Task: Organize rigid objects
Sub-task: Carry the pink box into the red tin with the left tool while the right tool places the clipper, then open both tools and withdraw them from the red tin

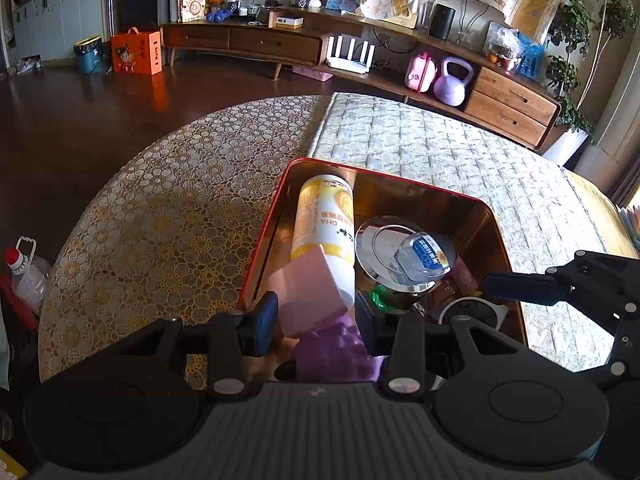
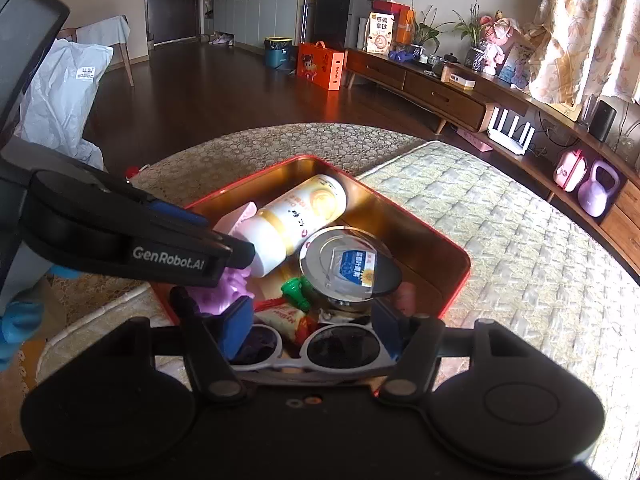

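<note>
A red tin box (image 1: 496, 216) (image 2: 460, 256) with a gold inside stands on the table. In it lie a white and yellow bottle (image 1: 324, 220) (image 2: 296, 216), a round silver tin (image 1: 384, 256) (image 2: 320, 252) with a small clear bottle (image 1: 420, 258) (image 2: 354, 272) on top, a green piece (image 2: 296, 290) and a purple toy (image 1: 336, 352) (image 2: 224, 288). My left gripper (image 1: 316, 322) (image 2: 224, 240) holds a pink block (image 1: 308, 292) over the box. My right gripper (image 2: 314, 330) (image 1: 516, 284) is open around white sunglasses (image 2: 312, 348) at the box's near end.
The table wears a lace cloth (image 1: 160, 220) and a quilted mat (image 1: 460, 152). A plastic jug (image 1: 24, 272) stands at the left below the table. A long wooden sideboard (image 1: 280, 44) with a purple kettlebell (image 1: 452, 80) lines the far wall. An orange box (image 1: 136, 52) stands on the floor.
</note>
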`<state>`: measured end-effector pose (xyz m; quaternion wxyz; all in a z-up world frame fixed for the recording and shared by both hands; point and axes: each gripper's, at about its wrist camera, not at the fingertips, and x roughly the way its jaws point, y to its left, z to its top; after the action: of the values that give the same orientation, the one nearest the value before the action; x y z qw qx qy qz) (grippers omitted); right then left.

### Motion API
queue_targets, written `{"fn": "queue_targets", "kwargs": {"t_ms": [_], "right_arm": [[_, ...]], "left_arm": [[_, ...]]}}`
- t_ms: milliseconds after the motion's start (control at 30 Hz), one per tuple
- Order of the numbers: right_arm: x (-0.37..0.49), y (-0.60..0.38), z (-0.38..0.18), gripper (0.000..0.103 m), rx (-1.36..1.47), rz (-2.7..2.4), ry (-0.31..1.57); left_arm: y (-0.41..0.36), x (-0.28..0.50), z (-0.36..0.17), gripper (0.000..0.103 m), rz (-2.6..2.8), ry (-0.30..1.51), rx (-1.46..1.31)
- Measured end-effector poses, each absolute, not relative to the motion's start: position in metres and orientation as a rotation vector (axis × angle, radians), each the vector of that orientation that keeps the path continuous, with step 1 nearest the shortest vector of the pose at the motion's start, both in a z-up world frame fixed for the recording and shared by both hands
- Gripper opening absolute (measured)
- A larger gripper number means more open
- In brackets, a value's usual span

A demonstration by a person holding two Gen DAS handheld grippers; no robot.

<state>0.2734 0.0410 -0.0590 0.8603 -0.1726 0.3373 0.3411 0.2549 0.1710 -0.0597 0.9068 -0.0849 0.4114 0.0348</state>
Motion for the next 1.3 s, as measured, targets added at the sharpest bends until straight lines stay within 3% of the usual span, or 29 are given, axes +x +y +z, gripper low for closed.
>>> {"fn": "queue_targets", "kwargs": {"t_ms": [133, 400, 800, 867, 900, 1067, 1300], "right_arm": [[0.266, 0.034, -0.053, 0.069, -0.353, 0.713, 0.698], [0.251, 0.020, -0.040, 0.075, -0.334, 0.713, 0.672], [0.227, -0.016, -0.020, 0.093, -0.225, 0.723, 0.637], [0.224, -0.024, -0.016, 0.098, -0.190, 0.727, 0.629], [0.222, -0.028, -0.014, 0.099, -0.175, 0.732, 0.624], [0.209, -0.047, -0.003, 0.103, -0.110, 0.736, 0.588], [0.200, -0.070, 0.005, 0.103, -0.010, 0.723, 0.555]], "left_arm": [[0.166, 0.245, -0.053, 0.049, 0.068, 0.831, -0.161], [0.158, 0.224, -0.036, 0.050, 0.068, 0.791, -0.118], [0.152, 0.193, -0.022, 0.052, 0.090, 0.736, -0.061], [0.150, 0.188, -0.020, 0.073, 0.083, 0.722, -0.062], [0.149, 0.185, -0.019, 0.078, 0.081, 0.710, -0.059], [0.142, 0.171, -0.015, 0.079, 0.066, 0.682, -0.035], [0.133, 0.156, -0.014, 0.091, 0.053, 0.672, -0.059]]}}
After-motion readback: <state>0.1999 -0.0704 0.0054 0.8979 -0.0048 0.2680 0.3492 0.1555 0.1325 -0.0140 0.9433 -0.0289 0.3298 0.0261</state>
